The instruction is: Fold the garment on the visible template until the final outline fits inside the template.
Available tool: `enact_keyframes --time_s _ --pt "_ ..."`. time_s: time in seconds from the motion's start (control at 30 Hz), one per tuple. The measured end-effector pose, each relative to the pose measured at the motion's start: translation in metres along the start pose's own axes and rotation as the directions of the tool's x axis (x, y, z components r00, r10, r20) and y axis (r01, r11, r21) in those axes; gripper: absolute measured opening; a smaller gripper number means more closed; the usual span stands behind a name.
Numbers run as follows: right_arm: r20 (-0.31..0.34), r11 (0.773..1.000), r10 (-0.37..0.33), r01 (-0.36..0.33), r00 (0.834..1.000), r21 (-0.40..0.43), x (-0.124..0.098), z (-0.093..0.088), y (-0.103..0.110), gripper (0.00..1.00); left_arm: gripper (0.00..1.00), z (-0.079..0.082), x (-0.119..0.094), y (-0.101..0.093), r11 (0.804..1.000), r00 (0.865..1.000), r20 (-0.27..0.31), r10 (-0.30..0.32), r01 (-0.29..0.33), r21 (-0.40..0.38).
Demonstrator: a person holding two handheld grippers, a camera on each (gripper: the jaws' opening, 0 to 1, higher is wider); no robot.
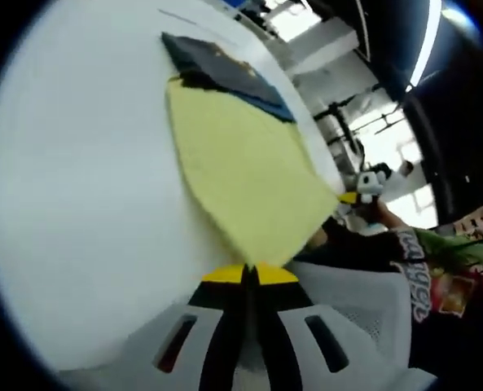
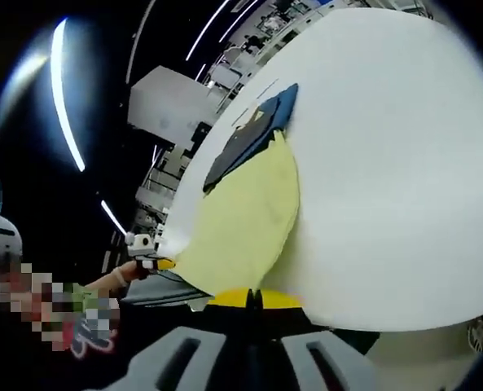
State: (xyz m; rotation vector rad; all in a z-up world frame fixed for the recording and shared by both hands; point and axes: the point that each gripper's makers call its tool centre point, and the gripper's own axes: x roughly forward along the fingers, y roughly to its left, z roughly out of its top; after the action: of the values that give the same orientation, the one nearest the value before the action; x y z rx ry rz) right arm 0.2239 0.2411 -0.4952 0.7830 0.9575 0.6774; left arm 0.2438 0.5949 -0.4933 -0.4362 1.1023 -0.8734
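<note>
Both grippers (image 1: 249, 275) (image 2: 253, 298), jaws pressed together, face a yellow garment (image 1: 245, 175) unfolded, overlapping the dark template (image 1: 225, 69); folding remains.

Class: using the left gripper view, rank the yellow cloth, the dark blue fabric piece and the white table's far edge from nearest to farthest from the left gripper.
1. Yellow cloth, at the left gripper tips.
2. Dark blue fabric piece, beyond the cloth's far end.
3. White table's far edge, behind the blue fabric.
</note>
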Motion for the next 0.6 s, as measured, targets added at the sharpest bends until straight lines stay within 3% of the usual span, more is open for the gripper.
enact_keyframes --time_s 0.1,0.27,0.4,0.5,0.6 --pt "0.041 0.999 0.049 -0.049 0.998 0.012 -0.002 0.019 0.012 0.00 0.00 0.028 -0.006 -0.016 0.999 0.992 0.122 -0.038 0.039 -0.005" --pt "0.086 0.996 0.093 -0.094 0.992 0.008 0.002 0.054 0.023 0.00 0.00 0.061 -0.013 -0.024 0.999 0.975 0.218 -0.036 0.030 0.027" --pt "0.084 0.996 0.082 -0.079 0.993 -0.031 0.011 0.080 0.023 0.00 0.00 0.098 -0.013 -0.026 0.999 0.945 0.325 -0.040 0.038 0.013" --pt "0.147 0.994 0.107 -0.104 0.983 -0.033 0.019 0.113 0.033 0.00 0.00 0.124 -0.010 -0.019 1.000 0.929 0.370 -0.012 0.002 0.028" --pt "0.207 0.989 0.146 -0.141 0.967 -0.037 0.027 0.144 0.043 0.00 0.00 0.155 -0.007 -0.015 1.000 0.894 0.449 -0.008 0.012 -0.005"
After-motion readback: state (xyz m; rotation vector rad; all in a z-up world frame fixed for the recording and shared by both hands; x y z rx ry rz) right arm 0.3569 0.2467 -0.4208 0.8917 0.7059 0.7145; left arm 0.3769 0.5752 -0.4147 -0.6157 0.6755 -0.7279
